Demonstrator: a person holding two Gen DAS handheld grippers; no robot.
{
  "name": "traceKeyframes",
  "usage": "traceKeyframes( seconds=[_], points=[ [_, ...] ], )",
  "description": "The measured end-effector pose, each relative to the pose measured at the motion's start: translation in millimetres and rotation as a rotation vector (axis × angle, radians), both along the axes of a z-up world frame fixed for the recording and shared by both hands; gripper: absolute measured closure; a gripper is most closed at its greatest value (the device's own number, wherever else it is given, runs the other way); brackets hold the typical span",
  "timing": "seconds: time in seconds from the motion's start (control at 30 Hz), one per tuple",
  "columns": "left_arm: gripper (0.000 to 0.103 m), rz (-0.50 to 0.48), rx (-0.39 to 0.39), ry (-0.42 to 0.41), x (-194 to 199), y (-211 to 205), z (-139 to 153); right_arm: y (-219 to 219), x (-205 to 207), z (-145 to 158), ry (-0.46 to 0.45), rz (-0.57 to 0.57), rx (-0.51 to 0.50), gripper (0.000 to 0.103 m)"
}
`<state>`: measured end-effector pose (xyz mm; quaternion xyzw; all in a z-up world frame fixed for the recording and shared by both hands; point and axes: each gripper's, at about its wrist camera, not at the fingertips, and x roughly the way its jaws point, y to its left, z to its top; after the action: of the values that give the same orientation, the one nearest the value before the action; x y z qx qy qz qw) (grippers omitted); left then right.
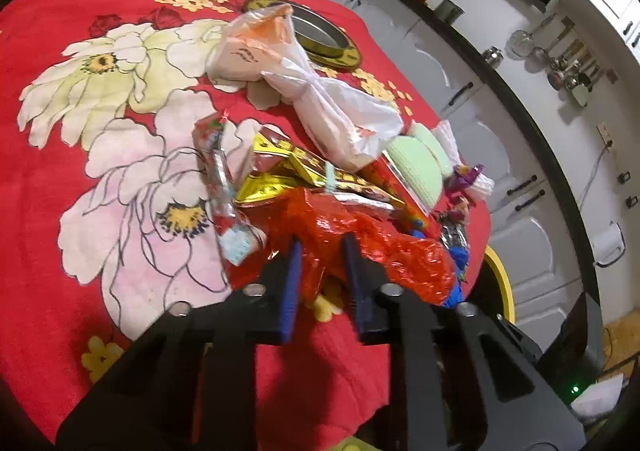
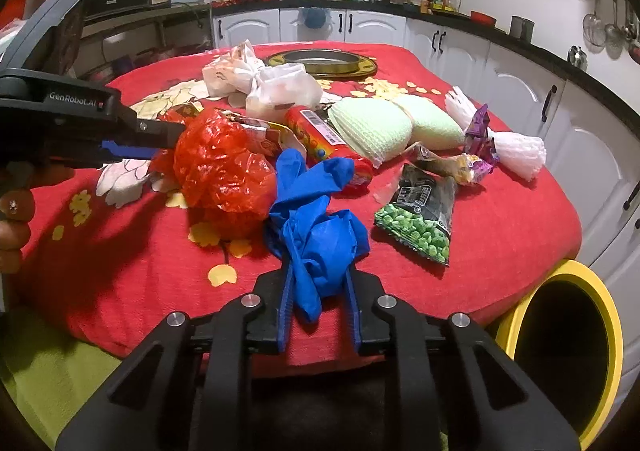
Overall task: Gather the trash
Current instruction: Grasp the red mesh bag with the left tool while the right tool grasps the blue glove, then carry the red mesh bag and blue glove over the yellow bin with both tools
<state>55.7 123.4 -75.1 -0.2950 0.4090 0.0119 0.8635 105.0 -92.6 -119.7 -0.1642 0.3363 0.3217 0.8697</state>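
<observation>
My left gripper (image 1: 320, 247) is shut on a crumpled red plastic bag (image 1: 352, 239), lifted just above the table; it also shows in the right wrist view (image 2: 220, 175), held by the left gripper (image 2: 168, 139). My right gripper (image 2: 318, 271) is shut on a crumpled blue glove (image 2: 316, 219) near the table's front edge. A yellow-rimmed bin (image 2: 568, 351) stands on the floor at the lower right, its rim also in the left wrist view (image 1: 500, 279).
On the red flowered tablecloth (image 2: 120, 271) lie a green-pea packet (image 2: 424, 219), a red tube (image 2: 324, 139), green foam nets (image 2: 384, 127), white foam nets (image 2: 516, 151), a purple wrapper (image 2: 480, 135), white plastic bags (image 2: 272, 83) and a round tray (image 2: 324, 63). Kitchen cabinets surround.
</observation>
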Motion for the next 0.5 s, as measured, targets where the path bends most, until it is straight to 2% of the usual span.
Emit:
traceKeyframes(
  seconds=[0.1, 0.27, 0.4, 0.5],
  points=[
    [0.097, -0.011, -0.011, -0.017, -4, -2, 4, -2, -3, 4, -0.011, 0.003, 0.01, 0.084],
    [0.099, -0.037, 0.009, -0.062, -7, -9, 16, -6, -9, 11, -0.029, -0.001, 0.038, 0.086],
    [0.1, -0.062, 0.044, -0.144, -11, -16, 35, -12, -12, 21, -0.043, -0.005, 0.074, 0.087],
    [0.1, -0.074, 0.1, -0.22, -16, -22, 52, -16, -16, 29, -0.058, -0.004, 0.107, 0.087]
  ],
)
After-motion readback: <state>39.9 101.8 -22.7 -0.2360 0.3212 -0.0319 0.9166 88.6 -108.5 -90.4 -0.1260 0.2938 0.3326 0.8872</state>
